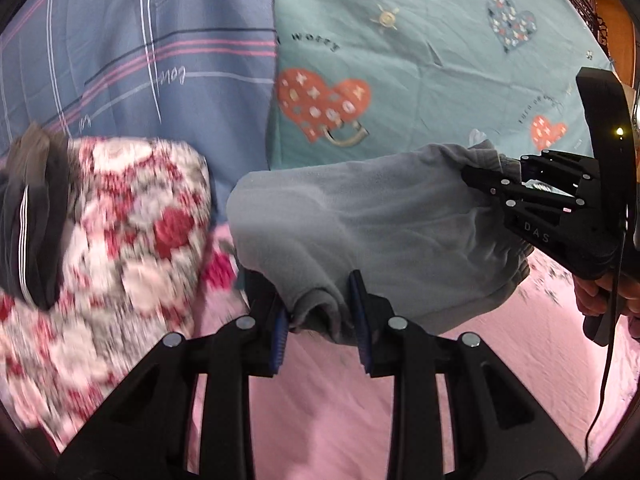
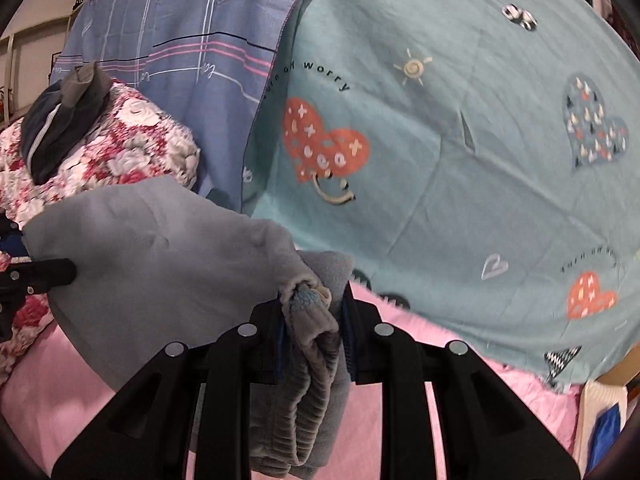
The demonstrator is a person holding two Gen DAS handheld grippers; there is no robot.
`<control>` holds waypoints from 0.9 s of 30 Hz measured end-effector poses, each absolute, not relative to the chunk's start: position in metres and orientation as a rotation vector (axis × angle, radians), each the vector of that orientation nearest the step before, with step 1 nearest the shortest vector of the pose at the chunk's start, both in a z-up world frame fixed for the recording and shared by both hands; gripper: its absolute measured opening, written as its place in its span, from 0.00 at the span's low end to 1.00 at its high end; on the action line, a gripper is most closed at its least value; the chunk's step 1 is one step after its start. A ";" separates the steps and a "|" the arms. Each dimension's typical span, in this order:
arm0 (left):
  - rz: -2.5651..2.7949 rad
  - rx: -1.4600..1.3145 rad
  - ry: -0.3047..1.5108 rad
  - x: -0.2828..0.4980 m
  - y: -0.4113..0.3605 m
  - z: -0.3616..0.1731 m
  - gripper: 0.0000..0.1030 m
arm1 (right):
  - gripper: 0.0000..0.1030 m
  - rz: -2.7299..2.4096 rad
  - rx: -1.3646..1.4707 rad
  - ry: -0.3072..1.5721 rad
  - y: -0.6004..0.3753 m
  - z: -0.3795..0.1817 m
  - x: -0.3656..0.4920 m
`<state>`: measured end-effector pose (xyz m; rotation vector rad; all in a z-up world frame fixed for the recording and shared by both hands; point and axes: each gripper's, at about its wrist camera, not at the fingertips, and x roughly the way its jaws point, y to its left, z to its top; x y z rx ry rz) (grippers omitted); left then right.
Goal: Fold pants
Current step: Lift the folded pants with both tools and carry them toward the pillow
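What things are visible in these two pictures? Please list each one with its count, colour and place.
pants: one, grey, held up between both grippers
pink sheet: one, under the pants
teal sheet: one, with hearts, behind, right
blue striped sheet: one, behind, left
floral quilt: one, red and white, left
dark clothes: a pile, on the quilt
left hand-held gripper: black, shut on the pants
right hand-held gripper: black, shut on the waistband
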<state>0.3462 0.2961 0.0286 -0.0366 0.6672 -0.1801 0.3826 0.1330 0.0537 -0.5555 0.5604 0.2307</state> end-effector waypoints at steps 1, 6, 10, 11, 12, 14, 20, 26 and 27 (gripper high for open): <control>-0.178 -0.034 0.656 0.354 0.299 0.029 0.27 | 0.22 0.222 -0.552 0.558 0.136 0.055 0.392; -0.166 -0.049 0.669 0.399 0.305 0.001 0.27 | 0.22 0.190 -0.573 0.560 0.145 0.036 0.435; -0.166 -0.063 0.782 0.431 0.303 -0.051 0.28 | 0.22 0.178 -0.571 0.682 0.140 -0.009 0.468; -0.165 -0.061 0.806 0.436 0.301 -0.062 0.28 | 0.22 0.170 -0.565 0.719 0.137 -0.021 0.474; -0.161 -0.053 0.828 0.440 0.299 -0.074 0.28 | 0.22 0.164 -0.554 0.746 0.134 -0.031 0.480; -0.160 -0.042 0.862 0.445 0.296 -0.094 0.29 | 0.23 0.152 -0.514 0.799 0.123 -0.049 0.491; -0.155 -0.084 0.888 0.447 0.307 -0.127 0.50 | 0.48 0.190 -0.428 0.831 0.101 -0.066 0.508; -0.100 -0.051 0.841 0.433 0.324 -0.112 0.60 | 0.63 0.243 -0.331 0.880 0.075 -0.050 0.511; -0.081 -0.033 0.818 0.426 0.328 -0.105 0.60 | 0.63 0.258 -0.305 0.875 0.073 -0.041 0.505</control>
